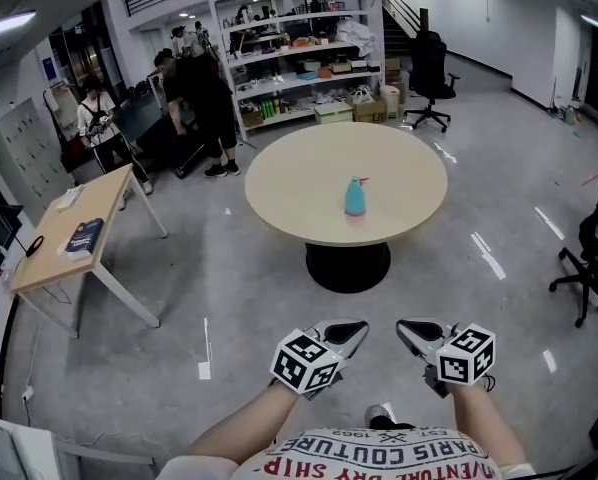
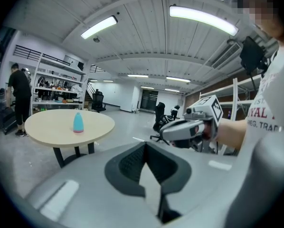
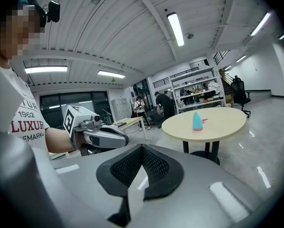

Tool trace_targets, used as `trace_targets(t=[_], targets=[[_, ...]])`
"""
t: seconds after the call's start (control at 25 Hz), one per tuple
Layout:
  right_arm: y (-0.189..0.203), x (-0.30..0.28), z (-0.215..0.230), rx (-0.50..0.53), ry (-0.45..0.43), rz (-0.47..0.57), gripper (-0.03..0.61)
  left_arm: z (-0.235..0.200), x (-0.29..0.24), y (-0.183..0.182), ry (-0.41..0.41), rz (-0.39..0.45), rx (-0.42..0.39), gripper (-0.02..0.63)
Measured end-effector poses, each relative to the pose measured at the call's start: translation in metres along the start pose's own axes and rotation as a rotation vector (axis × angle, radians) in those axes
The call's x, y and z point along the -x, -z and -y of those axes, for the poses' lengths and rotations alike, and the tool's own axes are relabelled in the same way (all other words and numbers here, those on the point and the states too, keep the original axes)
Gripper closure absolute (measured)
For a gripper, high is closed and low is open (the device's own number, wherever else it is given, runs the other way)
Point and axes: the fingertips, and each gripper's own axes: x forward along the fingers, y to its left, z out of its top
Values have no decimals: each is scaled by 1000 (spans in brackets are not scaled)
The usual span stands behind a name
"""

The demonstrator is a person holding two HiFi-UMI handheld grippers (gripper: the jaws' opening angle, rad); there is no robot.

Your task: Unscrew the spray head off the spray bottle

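Both the left gripper and right gripper hang closed and empty, well apart from the turquoise plastic spray bottle standing upright on the round beige table.

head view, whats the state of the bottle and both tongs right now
bottle: upright on the round table, spray head on, untouched
left tongs: shut, empty, well short of the table
right tongs: shut, empty, well short of the table
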Motion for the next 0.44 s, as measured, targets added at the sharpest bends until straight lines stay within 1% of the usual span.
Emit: trace_targets(t=[0.44], targets=[[-1,3,4,4,-4,1,577,1,-3,1,-10,-5,-5,612]])
